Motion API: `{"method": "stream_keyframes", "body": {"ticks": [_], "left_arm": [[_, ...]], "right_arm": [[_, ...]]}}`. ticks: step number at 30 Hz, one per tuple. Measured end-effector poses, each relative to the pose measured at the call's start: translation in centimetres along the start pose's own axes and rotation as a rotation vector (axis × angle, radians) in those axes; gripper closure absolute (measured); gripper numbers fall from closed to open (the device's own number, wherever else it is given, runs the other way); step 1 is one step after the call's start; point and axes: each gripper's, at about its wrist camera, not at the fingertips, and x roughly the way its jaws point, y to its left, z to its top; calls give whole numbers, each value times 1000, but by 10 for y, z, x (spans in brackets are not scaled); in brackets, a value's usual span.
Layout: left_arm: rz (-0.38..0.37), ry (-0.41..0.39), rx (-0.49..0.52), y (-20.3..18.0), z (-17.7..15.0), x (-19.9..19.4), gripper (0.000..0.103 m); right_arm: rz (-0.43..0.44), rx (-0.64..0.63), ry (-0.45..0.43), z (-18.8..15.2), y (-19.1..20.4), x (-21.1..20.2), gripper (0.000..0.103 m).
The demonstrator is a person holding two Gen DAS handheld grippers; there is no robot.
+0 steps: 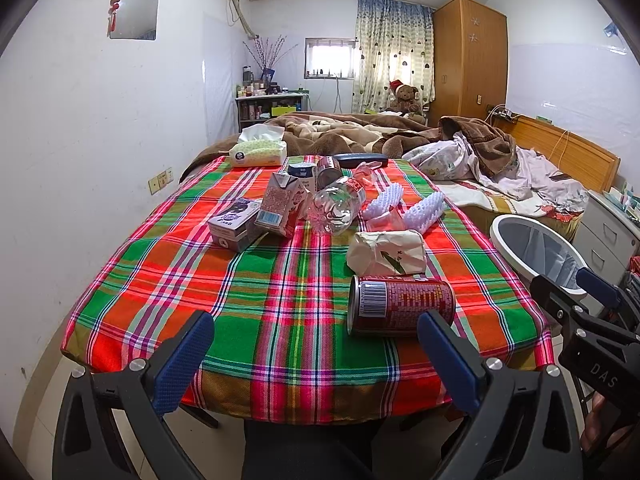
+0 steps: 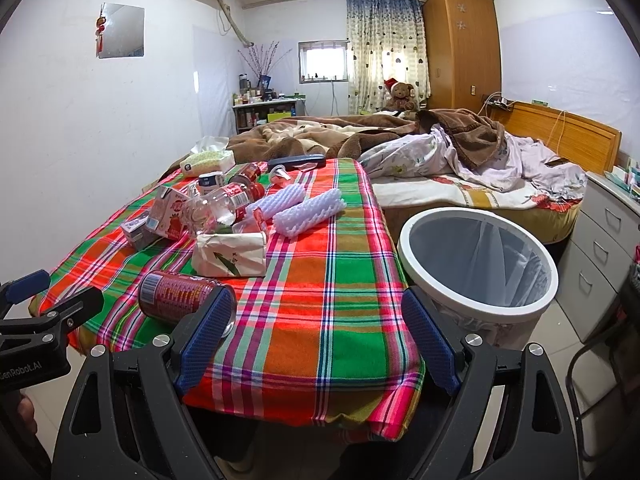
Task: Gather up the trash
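The left gripper and right gripper hover at the near edge of the tabletop, fingers spread wide and holding nothing. "GenRobot.AI" is printed on the left one's body, seen from the right wrist.

A red, green and white plaid cloth covers the tabletop. Nearest lies a red can on its side, barcode showing, then a crumpled paper pack printed with leaves. Farther on sit small cartons, a crushed clear plastic bottle and white foam nets.

A white-rimmed round bin with a liner stands on the tiled floor just right of the tabletop. Beyond lie a bed with brown blankets and a wooden wardrobe.
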Motion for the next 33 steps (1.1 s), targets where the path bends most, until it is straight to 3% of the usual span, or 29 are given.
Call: {"method": "stream_keyframes", "body": {"ticks": [33], "left_arm": [[-6,24,-26,14,3,13,0]], "right_arm": [[-1,-22,14,3,0,8,15]]}}
